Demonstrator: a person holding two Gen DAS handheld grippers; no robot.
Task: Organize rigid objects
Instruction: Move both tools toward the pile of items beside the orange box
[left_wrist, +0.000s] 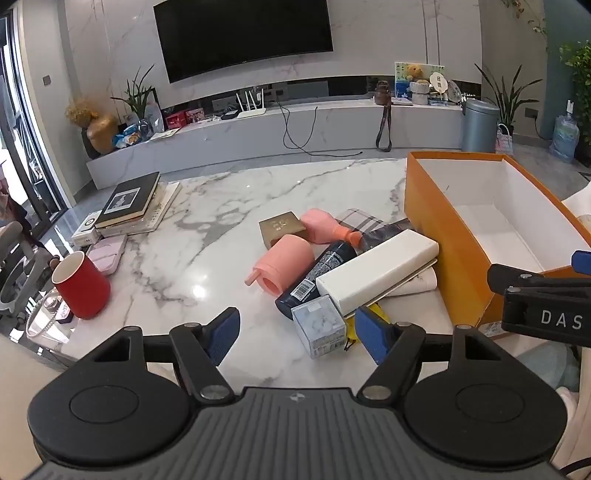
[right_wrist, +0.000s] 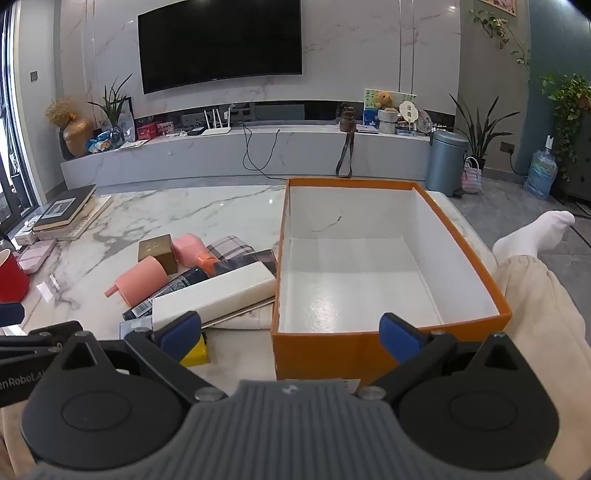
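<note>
A heap of objects lies on the marble table (left_wrist: 207, 221) left of an empty orange box (left_wrist: 443, 229) (right_wrist: 332, 347): a long white box (left_wrist: 376, 271) (right_wrist: 218, 291), a dark tube with a barcode (left_wrist: 317, 273) (right_wrist: 166, 291), a pink cup (left_wrist: 284, 264) (right_wrist: 142, 280), a pink bottle (left_wrist: 325, 225) (right_wrist: 192, 251), a gold cube (left_wrist: 280, 227) (right_wrist: 157, 251), a clear cube (left_wrist: 319, 326) and a yellow item (right_wrist: 195, 354). My left gripper (left_wrist: 299, 336) hovers open just before the clear cube. My right gripper (right_wrist: 291, 334) stands open over the orange box's near wall.
A red mug (left_wrist: 81, 284), a pink case (left_wrist: 107, 253) and stacked books (left_wrist: 129, 201) sit at the table's left. A checked cloth (left_wrist: 362, 218) lies under the heap. A person's leg in beige trousers and a white sock (right_wrist: 532, 232) is right of the box.
</note>
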